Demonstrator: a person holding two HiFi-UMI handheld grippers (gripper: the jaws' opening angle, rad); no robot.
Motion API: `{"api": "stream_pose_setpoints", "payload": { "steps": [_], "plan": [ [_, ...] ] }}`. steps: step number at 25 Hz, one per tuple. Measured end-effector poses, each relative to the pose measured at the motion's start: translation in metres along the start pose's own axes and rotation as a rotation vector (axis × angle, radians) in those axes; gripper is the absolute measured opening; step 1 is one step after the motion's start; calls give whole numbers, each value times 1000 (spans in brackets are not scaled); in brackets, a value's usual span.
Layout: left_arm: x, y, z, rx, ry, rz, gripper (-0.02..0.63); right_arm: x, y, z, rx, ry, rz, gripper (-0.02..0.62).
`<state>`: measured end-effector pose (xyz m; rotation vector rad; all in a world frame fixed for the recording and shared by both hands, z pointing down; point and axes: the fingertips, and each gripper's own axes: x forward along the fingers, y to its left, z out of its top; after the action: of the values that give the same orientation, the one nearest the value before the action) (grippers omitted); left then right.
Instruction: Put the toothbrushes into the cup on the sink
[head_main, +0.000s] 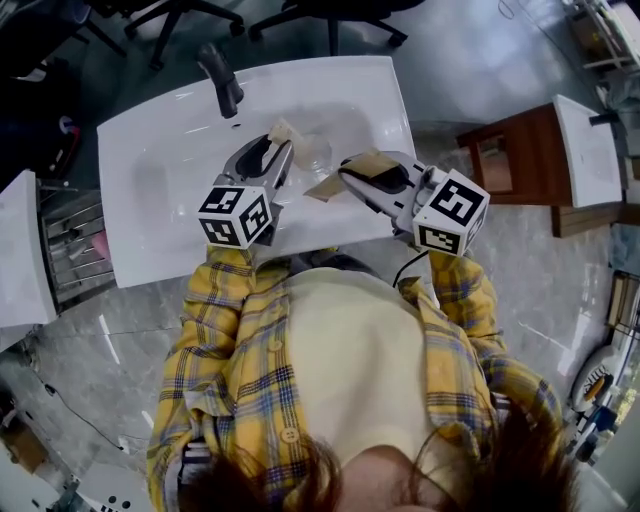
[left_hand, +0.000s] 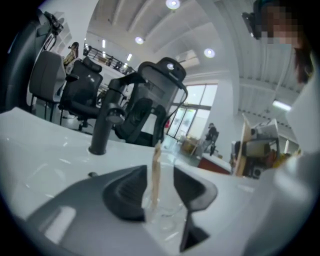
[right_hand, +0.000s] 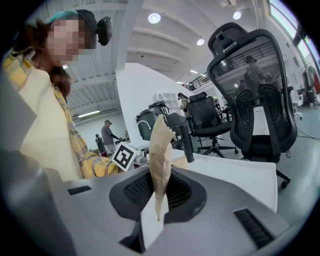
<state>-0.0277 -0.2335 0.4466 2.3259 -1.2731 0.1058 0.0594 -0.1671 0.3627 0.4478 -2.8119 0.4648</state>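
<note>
**Near: your arms.** Both plaid sleeves (head_main: 235, 330) reach forward from your chest to the front edge of the sink (head_main: 150, 190), on your side of the tap (head_main: 222, 80).

**Left gripper** (head_main: 278, 148). You hold it nearly level, nose dipped slightly, aimed at the tap's right. The jaws stand wide apart and press on nothing.

**Right gripper** (head_main: 342, 172). It sits further right of the tap than the left one, angled inward. The jaws are narrow and clamped on a brown paper packet (head_main: 352, 170) that stands upright between the pads.

**Cup** (head_main: 314, 152). It is clear and stands on the sink to the right of the tap, just beyond both gripper noses.

**Toothbrush** (head_main: 283, 130). It is tan and thin and stands up out of the cup.

**Hard to make out.**
- The cup is nearly invisible against the white sink from the head view.
- The left gripper view shows the toothbrush (left_hand: 156, 170) between the open left gripper (left_hand: 160, 192) pads. It stands clear of the right pad, and whether it touches the other I cannot tell.
- The cup (left_hand: 169, 212) shows there only as faint rings.
- The packet's contents are hidden.

**One view only.**
- The right gripper view alone shows the packet (right_hand: 161, 150) with a jagged top and a white strip at its foot, inside the right gripper (right_hand: 159, 195). Beyond it are the tap (right_hand: 184, 137) and the left gripper's marker cube (right_hand: 125, 156).
- The left gripper view alone shows the tap (left_hand: 102, 130) as a black post, with office chairs (left_hand: 82, 90) behind it.
</note>
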Motion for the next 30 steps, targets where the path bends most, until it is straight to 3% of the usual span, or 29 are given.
{"api": "stream_pose_setpoints", "payload": {
  "steps": [14, 23, 30],
  "plan": [
    [-60, 24, 21, -48, -86, 151, 138, 12, -29, 21, -25, -84, -102, 41],
    [-80, 18, 28, -58, -129, 138, 30, 20, -52, 16, -22, -73, -177, 41],
    [-85, 11, 25, -62, -130, 137, 11, 40, -59, -5, -93, 22, -180, 41]
  ]
}}
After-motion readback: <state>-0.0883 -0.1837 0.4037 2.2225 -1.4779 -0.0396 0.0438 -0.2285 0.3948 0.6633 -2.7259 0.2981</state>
